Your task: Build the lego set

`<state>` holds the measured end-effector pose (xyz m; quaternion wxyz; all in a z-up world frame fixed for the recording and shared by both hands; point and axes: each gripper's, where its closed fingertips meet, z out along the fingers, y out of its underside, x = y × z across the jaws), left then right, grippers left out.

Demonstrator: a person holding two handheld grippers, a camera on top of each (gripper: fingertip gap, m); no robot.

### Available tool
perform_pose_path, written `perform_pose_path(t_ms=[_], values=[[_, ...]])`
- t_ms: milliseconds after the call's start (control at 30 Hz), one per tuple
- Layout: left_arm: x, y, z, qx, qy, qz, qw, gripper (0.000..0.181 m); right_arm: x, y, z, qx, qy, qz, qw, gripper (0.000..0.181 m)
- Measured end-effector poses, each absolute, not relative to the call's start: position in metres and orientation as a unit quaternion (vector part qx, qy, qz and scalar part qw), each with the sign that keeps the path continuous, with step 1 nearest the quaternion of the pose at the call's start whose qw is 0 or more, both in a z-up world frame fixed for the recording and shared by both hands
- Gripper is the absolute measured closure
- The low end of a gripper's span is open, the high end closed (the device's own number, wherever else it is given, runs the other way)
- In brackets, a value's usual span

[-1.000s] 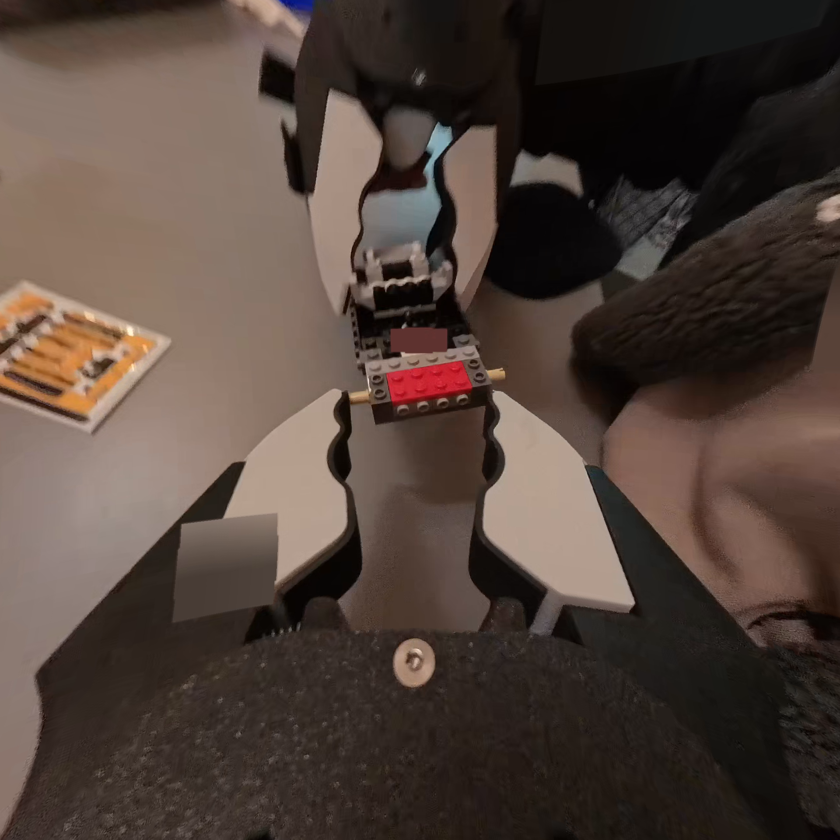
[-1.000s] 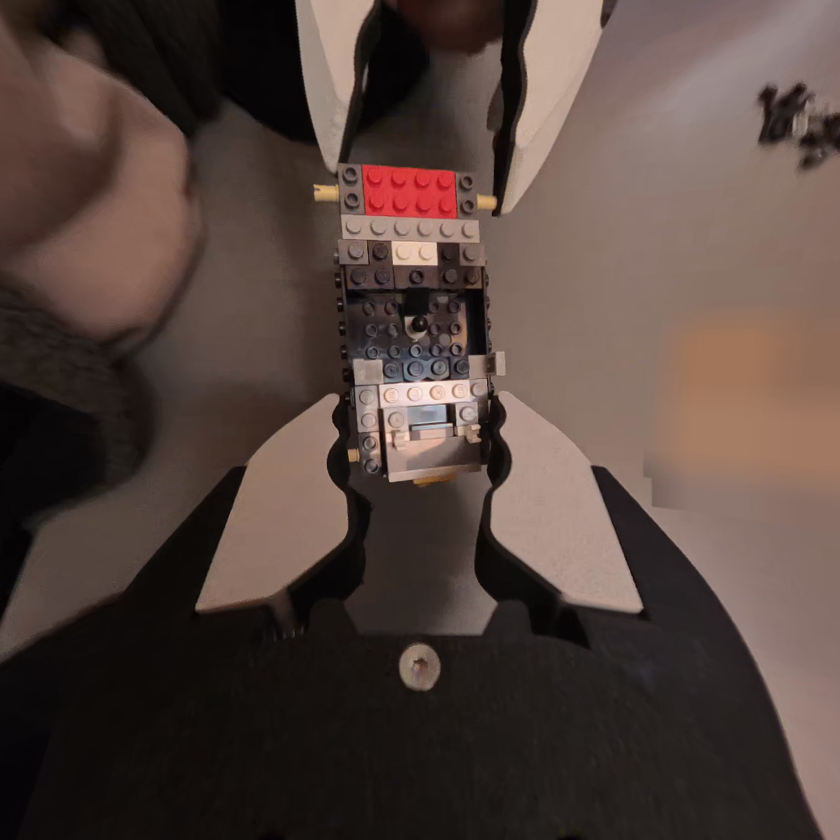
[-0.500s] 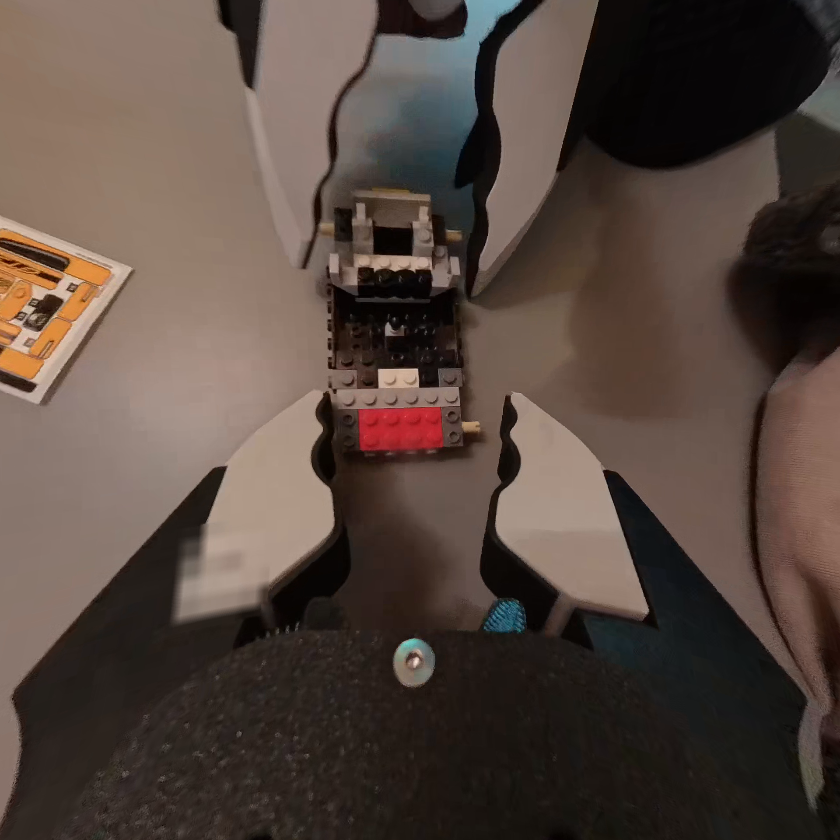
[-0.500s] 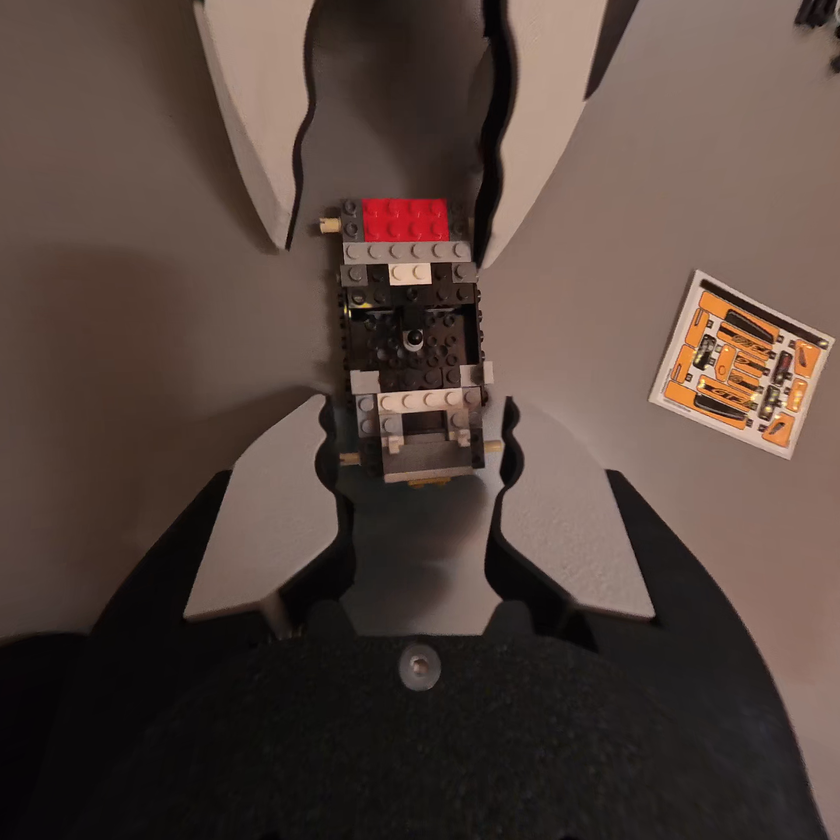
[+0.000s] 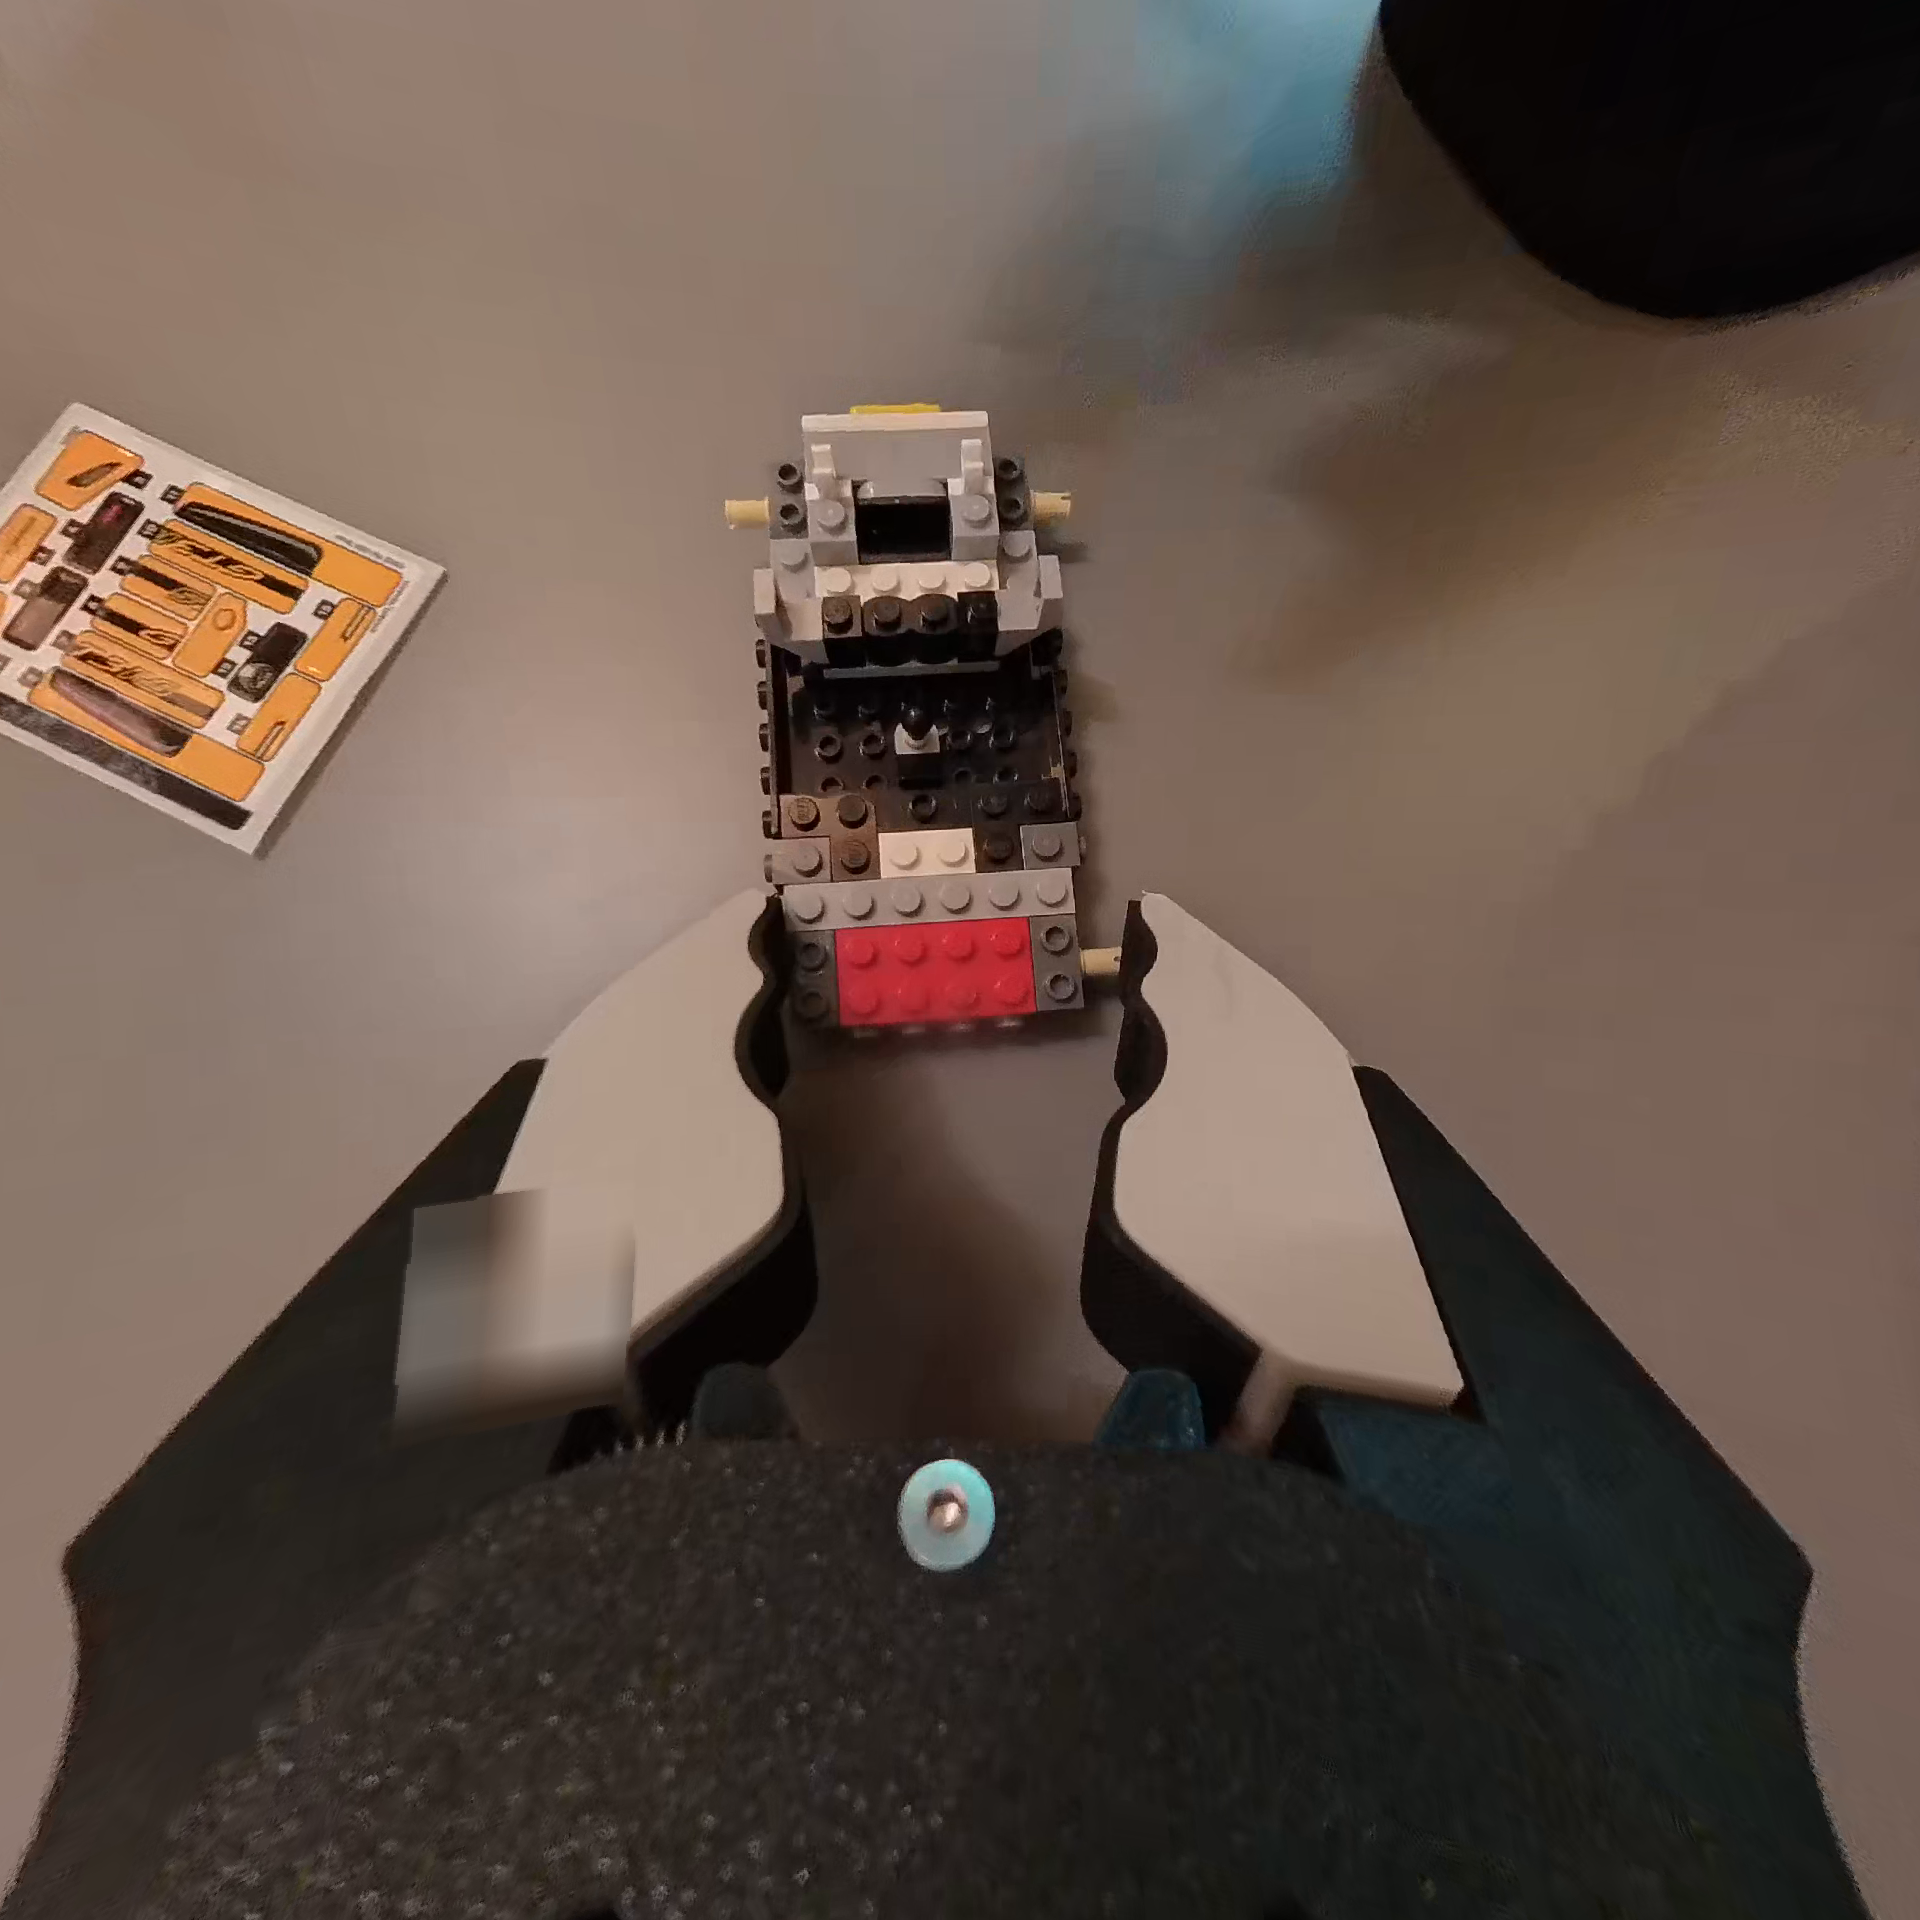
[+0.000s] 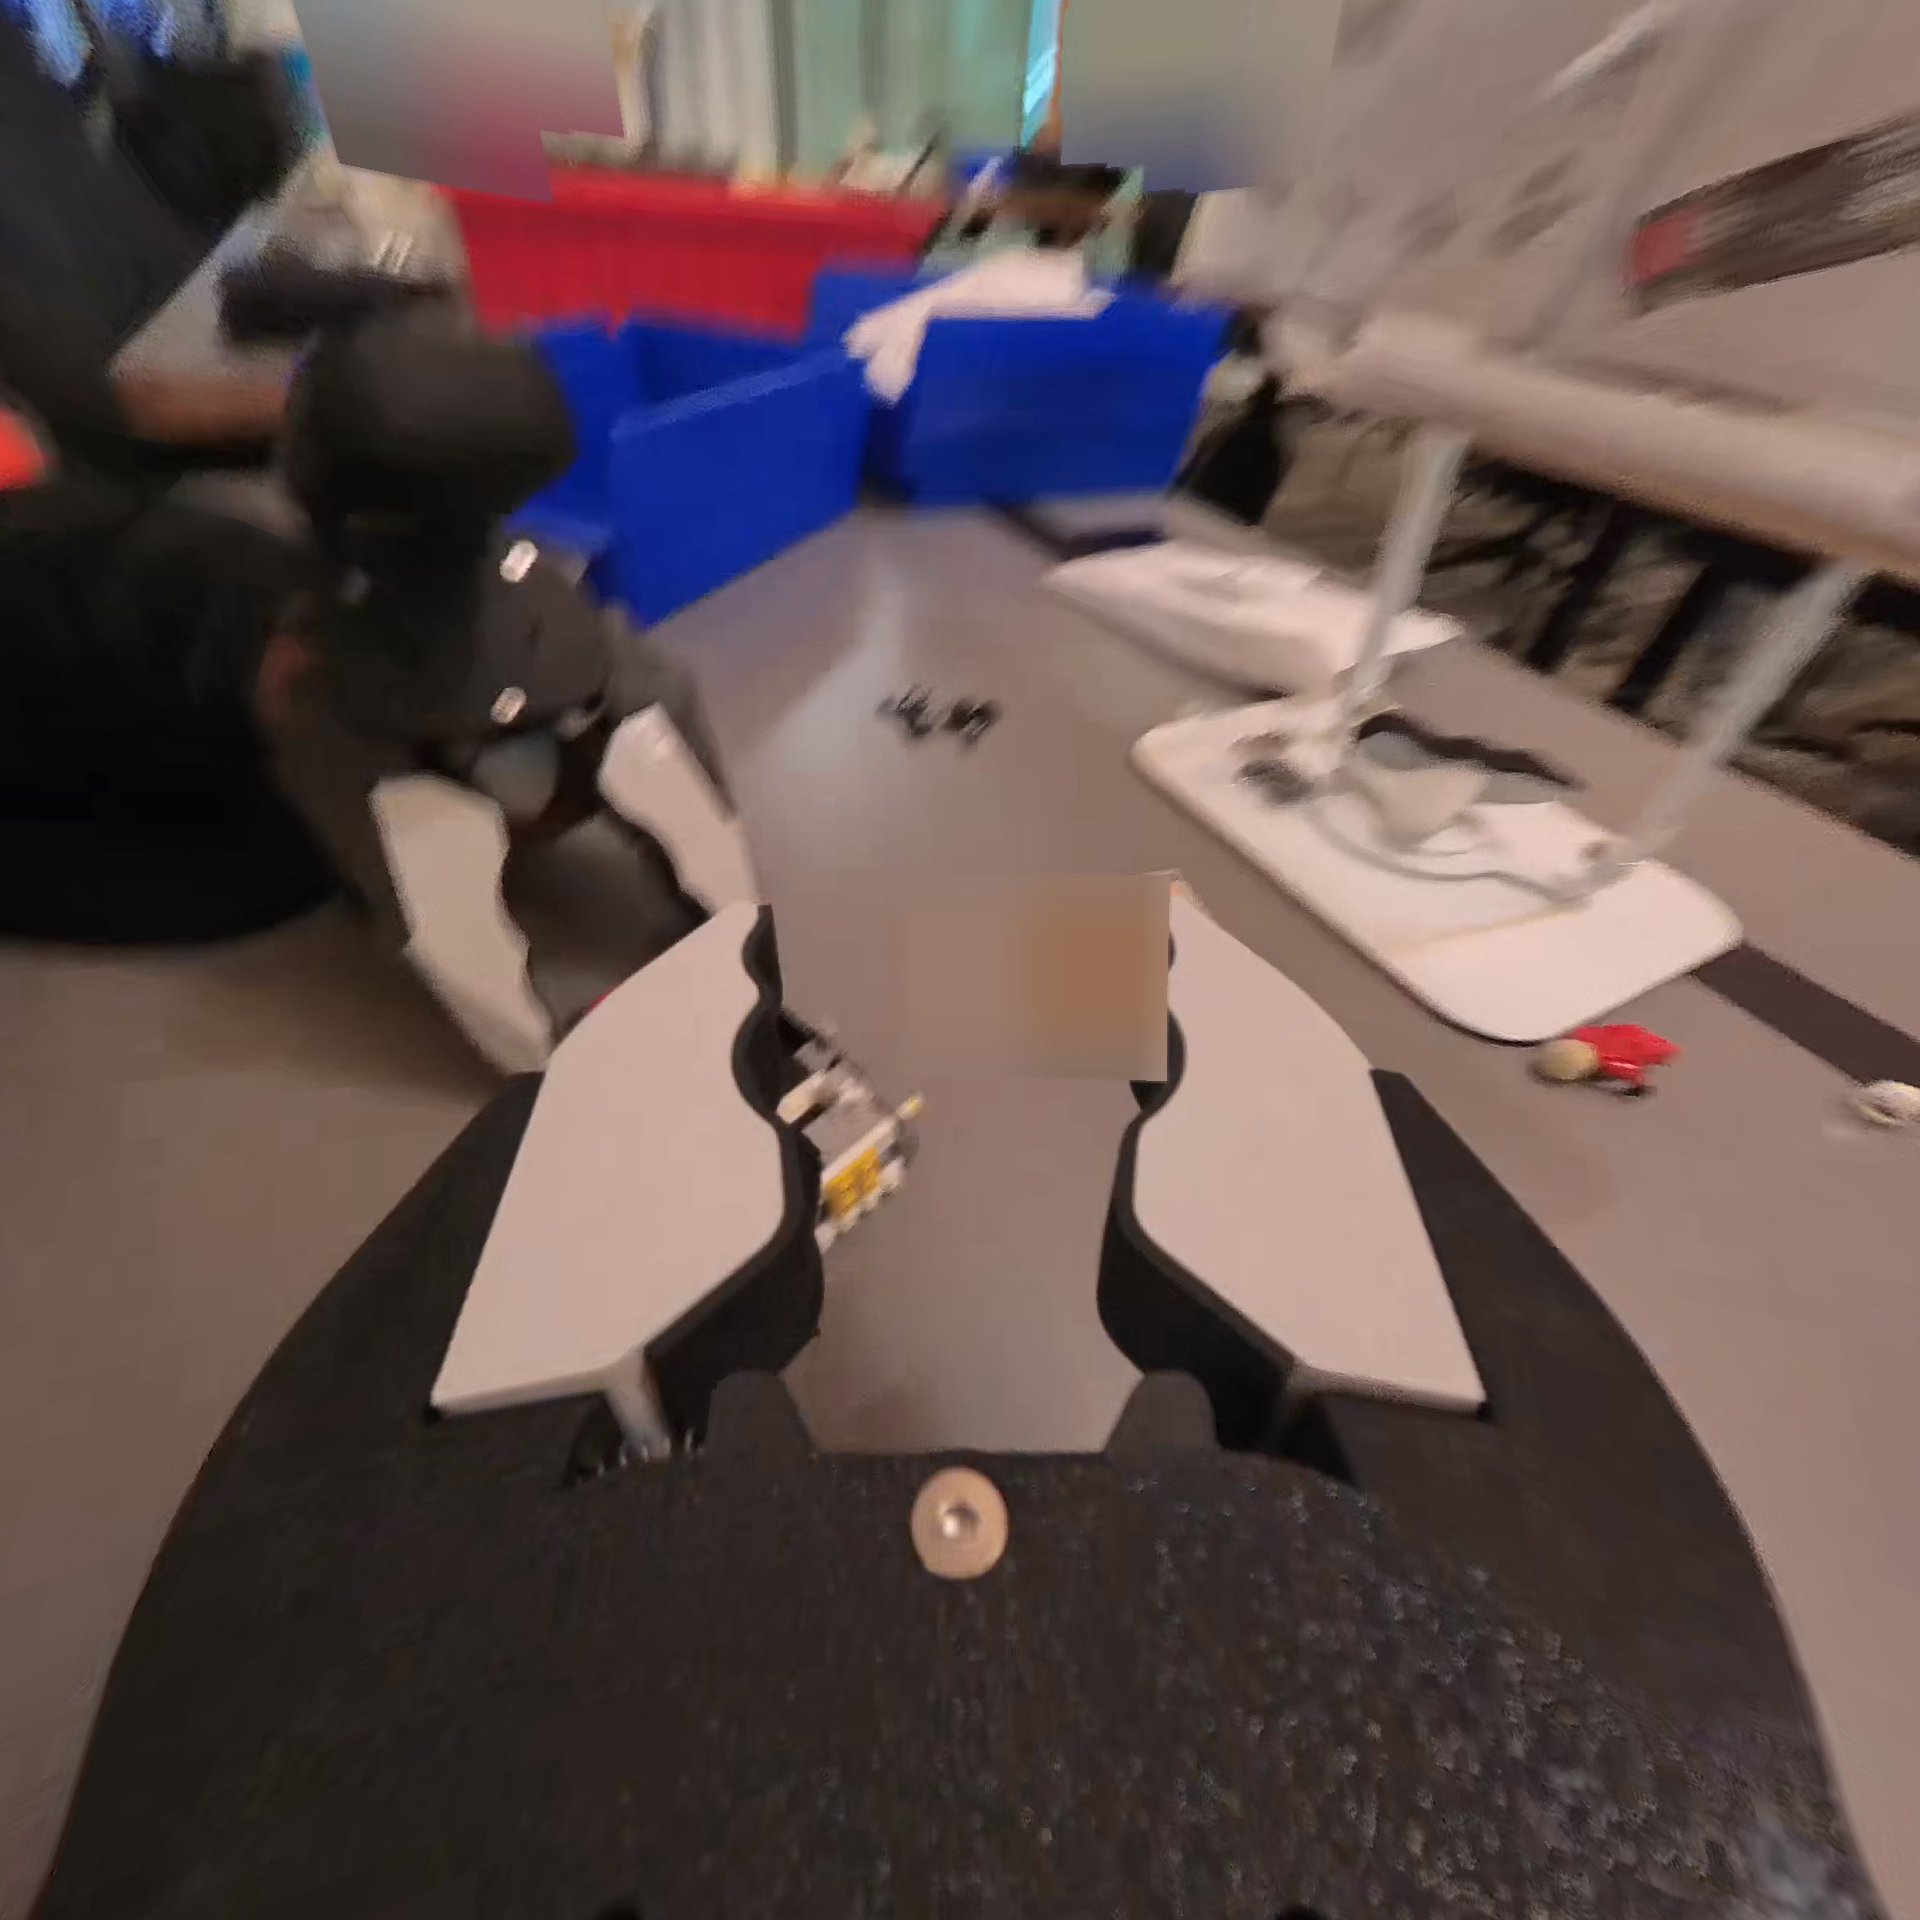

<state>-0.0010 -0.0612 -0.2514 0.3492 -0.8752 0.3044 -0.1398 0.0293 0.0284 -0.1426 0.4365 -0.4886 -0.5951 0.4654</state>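
Right tongs (image 6: 961, 997) now withdrawn from model (image 5: 920, 727).

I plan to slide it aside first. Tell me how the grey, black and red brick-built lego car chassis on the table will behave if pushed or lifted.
The lego car chassis will probably slide rather than roll: its tan axle pins carry no wheels. Long, low and flat on the grey table, it seems unlikely to tip. Being many small stacked bricks, it may shed pieces if squeezed.

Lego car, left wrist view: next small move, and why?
Probably lift the left gripper clear. Its fingers are open around the red end of the car, which sits flat on the table; the right gripper is also open, swung away.
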Motion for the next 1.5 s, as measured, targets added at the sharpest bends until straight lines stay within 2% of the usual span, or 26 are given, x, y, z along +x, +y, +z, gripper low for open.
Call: perform_pose_path(t_ms=[167,233,300,367,567,800,900,1067,1200,1367,1500], values=[[-0.004,-0.061,-0.242,-0.861,0.305,-0.154,0.378,0.125,0.032,0.069,-0.130,-0.537,-0.514,0.438,0.506,0.122],[-0.007,-0.058,-0.227,-0.848,0.285,-0.182,0.408,0.128,0.032,0.073,-0.135,-0.549,-0.512,0.430,0.502,0.143],[-0.012,-0.052,-0.203,-0.824,0.259,-0.207,0.459,0.151,0.031,0.078,-0.131,-0.548,-0.503,0.421,0.520,0.179],[-0.022,-0.046,-0.174,-0.787,0.236,-0.213,0.529,0.181,0.028,0.081,-0.118,-0.535,-0.492,0.415,0.548,0.181],[-0.076,-0.020,-0.102,-0.714,0.153,-0.109,0.674,0.181,0.008,0.085,-0.083,-0.502,-0.488,0.377,0.607,0.181],[-0.130,0.028,-0.029,-0.643,0.108,0.075,0.754,0.181,-0.026,0.137,-0.034,-0.519,-0.413,0.329,0.672,0.181],[-0.164,0.048,-0.020,-0.634,0.029,0.086,0.768,0.181,-0.027,0.185,-0.040,-0.544,-0.383,0.274,0.695,0.181],[-0.206,0.062,-0.060,-0.665,-0.042,0.064,0.743,0.179,-0.035,0.223,-0.071,-0.569,-0.401,0.244,0.675,0.150],[-0.222,0.069,-0.071,-0.678,-0.048,0.053,0.732,0.171,-0.051,0.241,-0.048,-0.546,-0.400,0.207,0.706,0.134],[-0.224,0.078,-0.088,-0.696,-0.008,0.092,0.712,0.171,-0.091,0.257,-0.030,-0.563,-0.391,0.210,0.697,0.098],[-0.216,0.080,-0.103,-0.708,0.002,0.080,0.702,0.174,-0.102,0.270,-0.034,-0.576,-0.379,0.169,0.705,0.095]])
